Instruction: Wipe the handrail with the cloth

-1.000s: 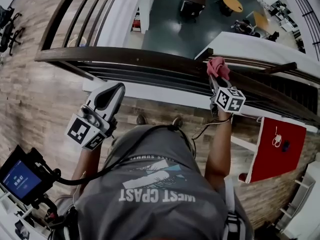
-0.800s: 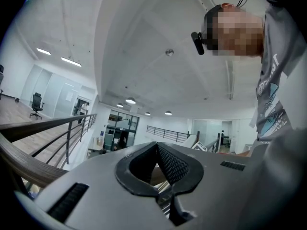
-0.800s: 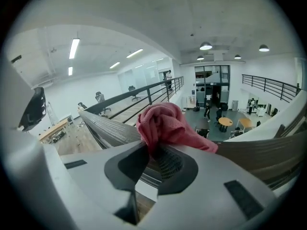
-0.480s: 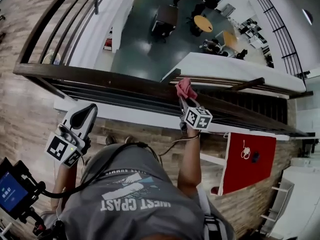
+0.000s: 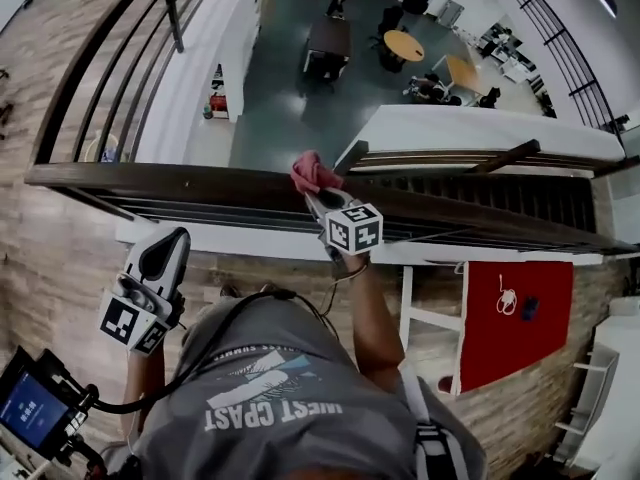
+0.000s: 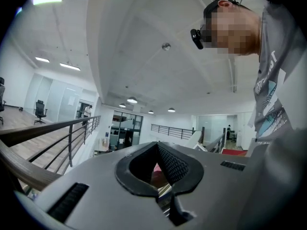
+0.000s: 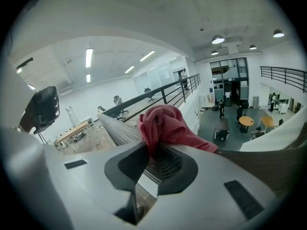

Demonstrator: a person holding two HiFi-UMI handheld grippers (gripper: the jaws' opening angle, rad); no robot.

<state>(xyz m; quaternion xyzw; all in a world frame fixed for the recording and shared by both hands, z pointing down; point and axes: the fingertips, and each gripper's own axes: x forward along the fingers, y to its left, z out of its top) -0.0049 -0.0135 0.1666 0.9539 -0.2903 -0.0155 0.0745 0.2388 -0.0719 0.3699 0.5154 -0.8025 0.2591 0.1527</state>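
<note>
The right gripper (image 5: 314, 194), clamped on the cloth (image 5: 313, 171), should press evenly along the handrail (image 5: 150, 176) toward 9 o'clock (left gripper (image 5: 163, 248) idles, jaws together).

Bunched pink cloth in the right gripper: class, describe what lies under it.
The dark brown handrail passes beneath the pink cloth, held by the right gripper. The rail's surface directly below is covered.

Right gripper (image 5: 315, 190) with pink cloth (image 5: 313, 171) farther left along the handrail (image 5: 150, 176) (a clear stretch) than before.
</note>
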